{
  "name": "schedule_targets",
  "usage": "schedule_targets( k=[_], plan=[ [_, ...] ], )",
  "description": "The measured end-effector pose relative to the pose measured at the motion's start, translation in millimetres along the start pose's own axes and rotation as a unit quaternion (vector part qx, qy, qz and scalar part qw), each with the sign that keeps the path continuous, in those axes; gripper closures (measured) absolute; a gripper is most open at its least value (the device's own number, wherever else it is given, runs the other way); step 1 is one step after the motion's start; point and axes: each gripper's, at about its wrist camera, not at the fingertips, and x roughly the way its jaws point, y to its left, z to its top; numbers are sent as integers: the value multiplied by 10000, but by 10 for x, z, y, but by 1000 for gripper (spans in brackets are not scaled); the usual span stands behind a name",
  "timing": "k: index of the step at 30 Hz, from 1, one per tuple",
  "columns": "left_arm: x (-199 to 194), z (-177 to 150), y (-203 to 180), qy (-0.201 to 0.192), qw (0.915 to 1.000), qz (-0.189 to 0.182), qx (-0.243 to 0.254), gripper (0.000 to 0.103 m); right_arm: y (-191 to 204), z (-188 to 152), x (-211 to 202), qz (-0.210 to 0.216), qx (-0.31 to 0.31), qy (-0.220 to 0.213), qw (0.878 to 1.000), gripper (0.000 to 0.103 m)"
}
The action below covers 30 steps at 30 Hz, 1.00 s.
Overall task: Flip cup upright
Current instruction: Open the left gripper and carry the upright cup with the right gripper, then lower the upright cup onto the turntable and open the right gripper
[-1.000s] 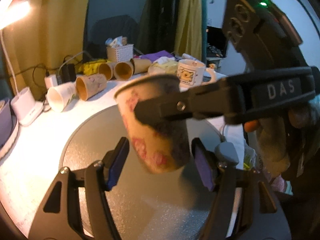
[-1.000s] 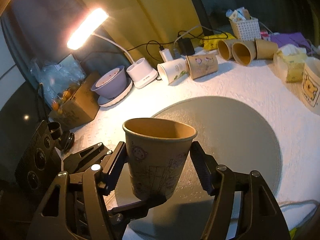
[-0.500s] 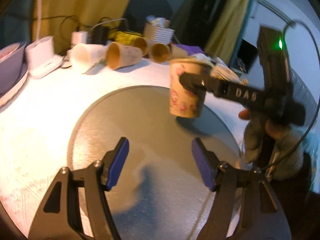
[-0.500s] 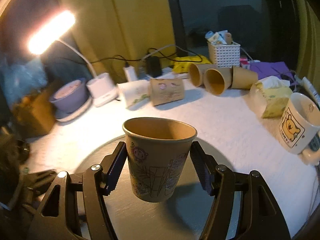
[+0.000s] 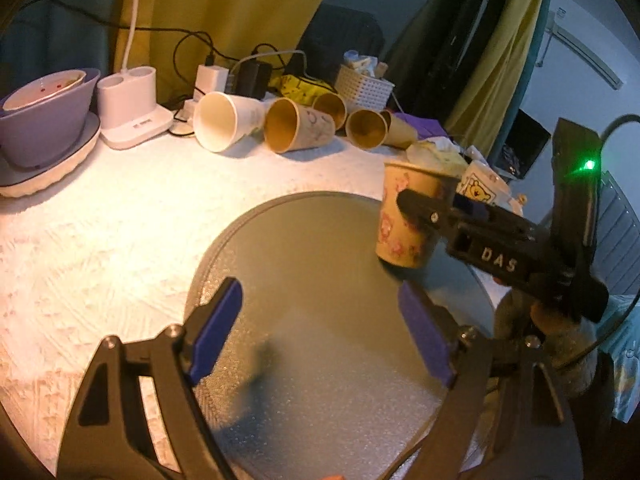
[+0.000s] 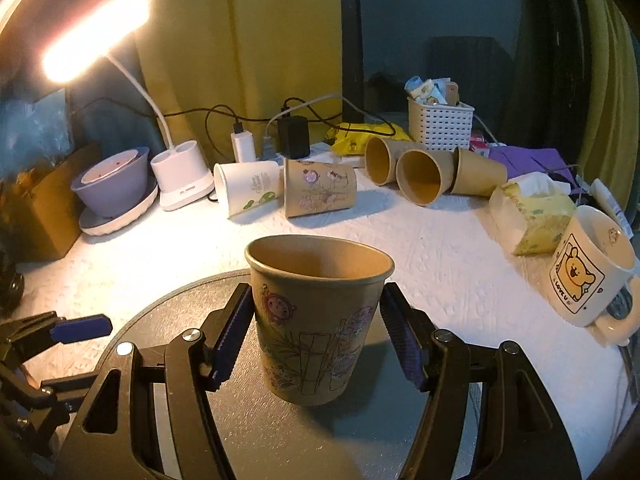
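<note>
Holding the paper cup point(image 6: 318, 320) upright in my right gripper point(image 6: 316, 340), fingers pinching it just over the grey mat point(image 6: 168, 312) — I'm lowering level, releasing gently; left gripper point(image 5: 320, 336) is waiting spread, empty.

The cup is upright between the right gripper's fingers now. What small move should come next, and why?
Probably lower the right gripper a little until the paper cup rests on the grey round mat, then open. The cup is upright with its mouth up, and it seems to hang just above the mat, though contact is hard to judge. The left gripper is open and holds nothing.
</note>
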Motion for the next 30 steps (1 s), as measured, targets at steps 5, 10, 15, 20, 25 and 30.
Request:
schedule_targets(
  k=[5, 10, 15, 20, 25, 30],
  plan=[
    [-29, -2, -49, -75, 9999, 36, 89, 21, 63, -47, -44, -68, -62, 17, 10000, 35],
    [-59, -15, -85, -159, 9997, 97, 165, 21, 83, -114, -130, -79, -60, 89, 9999, 35],
    [-137, -14, -110, -382, 9988, 206, 236, 21, 65, -184, -181, -126, -15, 182, 9998, 35],
    [-131, -37, -150, -386, 9983, 274, 339, 21, 86, -256, -218, -175, -13, 273, 9995, 35],
    [-157, -62, -213, -460, 9973, 323, 478, 21, 107, -316, -296, -201, -14, 294, 9994, 29],
    [-190, -83, -275, -539, 9963, 327, 587, 20, 78, -374, -417, -274, 42, 291, 9992, 29]
  ],
)
